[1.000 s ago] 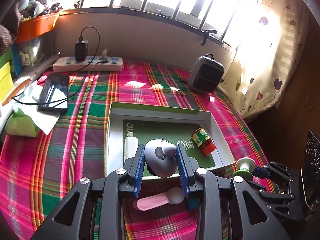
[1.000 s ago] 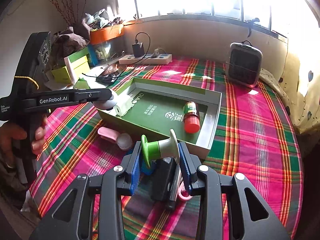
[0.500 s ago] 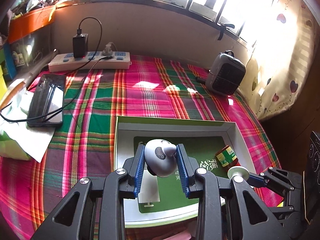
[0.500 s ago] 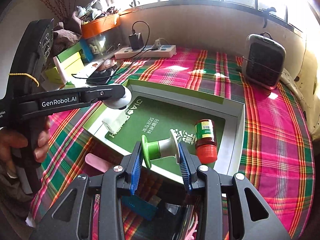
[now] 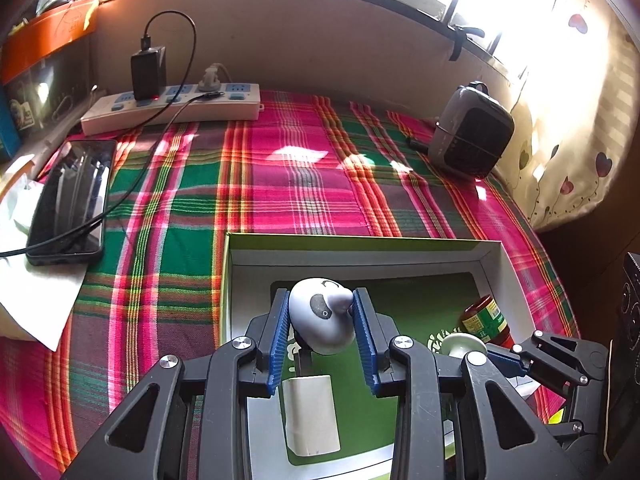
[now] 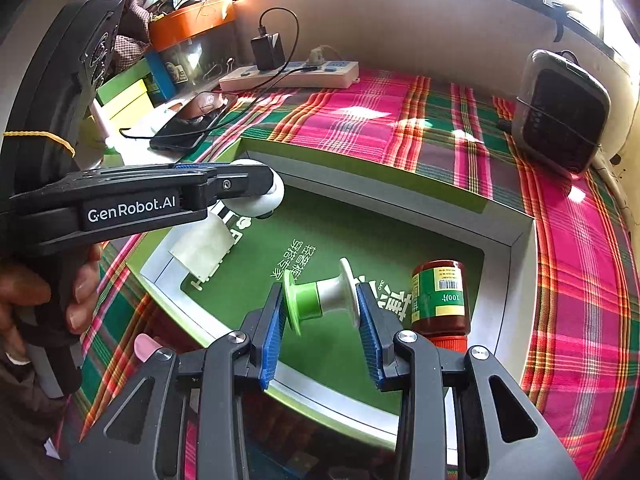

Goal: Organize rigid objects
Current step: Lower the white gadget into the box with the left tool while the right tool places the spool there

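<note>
Over the box (image 5: 360, 250), my left gripper (image 5: 322, 320) clamps a gray mouse (image 5: 320, 314); my right gripper (image 6: 320, 316) clamps a green-and-white spool (image 6: 320, 296).

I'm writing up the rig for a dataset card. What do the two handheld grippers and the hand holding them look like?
Both the left gripper and the right gripper have matte black linkage arms with silver pivot bolts and ribbed blue finger pads. The left one's side reads "GenRobot.AI" in white, with a yellow cord around its body. A bare hand grips its handle; no sleeve is visible.
</note>
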`<move>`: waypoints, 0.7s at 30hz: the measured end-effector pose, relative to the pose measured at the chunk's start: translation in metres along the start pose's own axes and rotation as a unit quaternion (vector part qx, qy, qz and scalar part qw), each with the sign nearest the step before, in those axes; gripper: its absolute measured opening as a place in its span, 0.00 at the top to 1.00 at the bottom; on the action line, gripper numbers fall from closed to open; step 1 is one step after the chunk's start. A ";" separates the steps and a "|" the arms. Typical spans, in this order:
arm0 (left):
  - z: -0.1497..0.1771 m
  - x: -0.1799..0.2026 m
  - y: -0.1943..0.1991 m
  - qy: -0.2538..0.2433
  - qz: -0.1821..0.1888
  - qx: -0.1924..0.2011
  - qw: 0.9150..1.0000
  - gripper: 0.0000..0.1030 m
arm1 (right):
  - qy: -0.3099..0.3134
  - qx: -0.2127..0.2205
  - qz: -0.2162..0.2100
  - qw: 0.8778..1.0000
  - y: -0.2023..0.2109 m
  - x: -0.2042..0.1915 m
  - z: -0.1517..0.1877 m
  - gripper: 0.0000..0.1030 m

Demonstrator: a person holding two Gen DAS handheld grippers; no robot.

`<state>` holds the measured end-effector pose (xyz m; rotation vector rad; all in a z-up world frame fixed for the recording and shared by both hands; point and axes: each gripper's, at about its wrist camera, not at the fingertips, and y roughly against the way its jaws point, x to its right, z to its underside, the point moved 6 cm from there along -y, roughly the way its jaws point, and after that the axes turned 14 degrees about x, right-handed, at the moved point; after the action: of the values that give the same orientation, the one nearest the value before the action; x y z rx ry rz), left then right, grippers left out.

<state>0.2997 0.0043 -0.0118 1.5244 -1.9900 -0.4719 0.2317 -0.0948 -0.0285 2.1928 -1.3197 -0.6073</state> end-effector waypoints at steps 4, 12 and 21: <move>0.002 0.001 -0.003 -0.001 0.000 -0.004 1.000 0.71 | 0.000 -0.004 0.002 1.000 -0.005 0.002 0.002 0.65; 0.006 0.002 -0.008 -0.004 0.001 -0.012 1.000 0.71 | 0.004 -0.010 0.004 1.000 -0.011 0.001 0.004 0.65; 0.007 0.000 -0.009 -0.002 -0.003 -0.013 1.000 0.71 | 0.006 -0.009 0.007 1.000 -0.011 0.002 0.004 0.65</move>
<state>0.3018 0.0012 -0.0223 1.5164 -1.9760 -0.5021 0.2376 -0.0928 -0.0388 2.1687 -1.3176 -0.5972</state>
